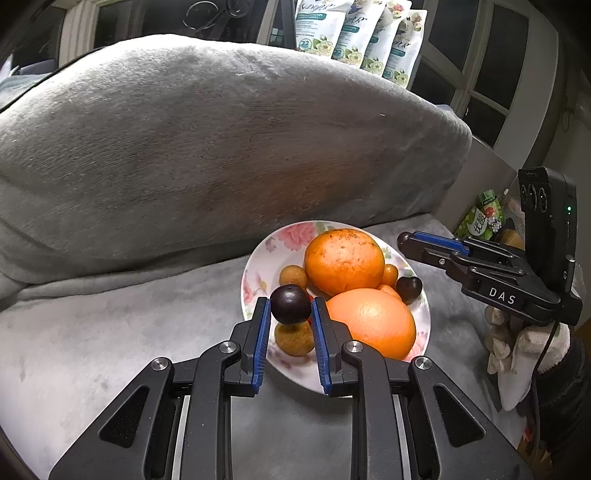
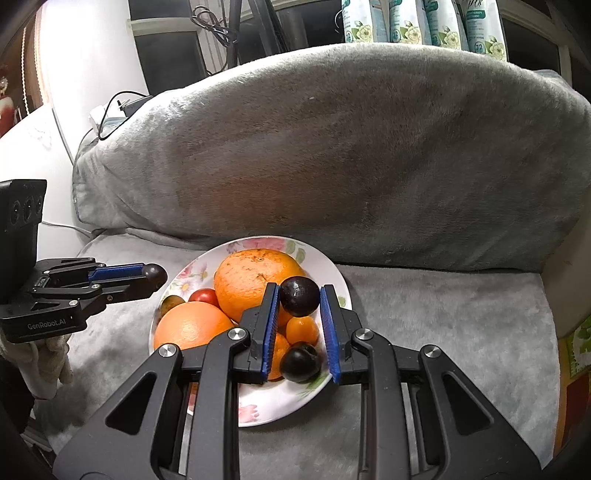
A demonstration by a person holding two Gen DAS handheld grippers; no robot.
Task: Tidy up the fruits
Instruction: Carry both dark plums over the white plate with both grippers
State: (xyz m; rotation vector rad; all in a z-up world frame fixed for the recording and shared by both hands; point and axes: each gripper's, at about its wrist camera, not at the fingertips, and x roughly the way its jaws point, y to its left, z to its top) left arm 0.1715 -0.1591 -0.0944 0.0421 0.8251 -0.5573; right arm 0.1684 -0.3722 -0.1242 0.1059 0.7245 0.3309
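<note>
A floral plate [image 1: 258, 266] [image 2: 332, 273] on a grey blanket holds two large oranges [image 1: 343, 260] [image 2: 247, 277], small tan and orange fruits and dark plums. My left gripper [image 1: 290, 308] is shut on a dark plum [image 1: 290, 304] and holds it over the plate's left edge; it also shows in the right wrist view [image 2: 153, 275]. My right gripper [image 2: 299, 295] is shut on another dark plum [image 2: 299, 295] over the plate's right side. A third plum [image 2: 300, 362] lies on the plate below it. In the left wrist view the right gripper [image 1: 406, 242] reaches in from the right.
A big grey cushion [image 1: 221, 147] [image 2: 351, 166] rises right behind the plate. White floral packets [image 1: 354, 33] stand behind it. A cable and plug [image 2: 125, 107] lie at the cushion's left end. Green packets [image 1: 484, 218] sit off the right edge.
</note>
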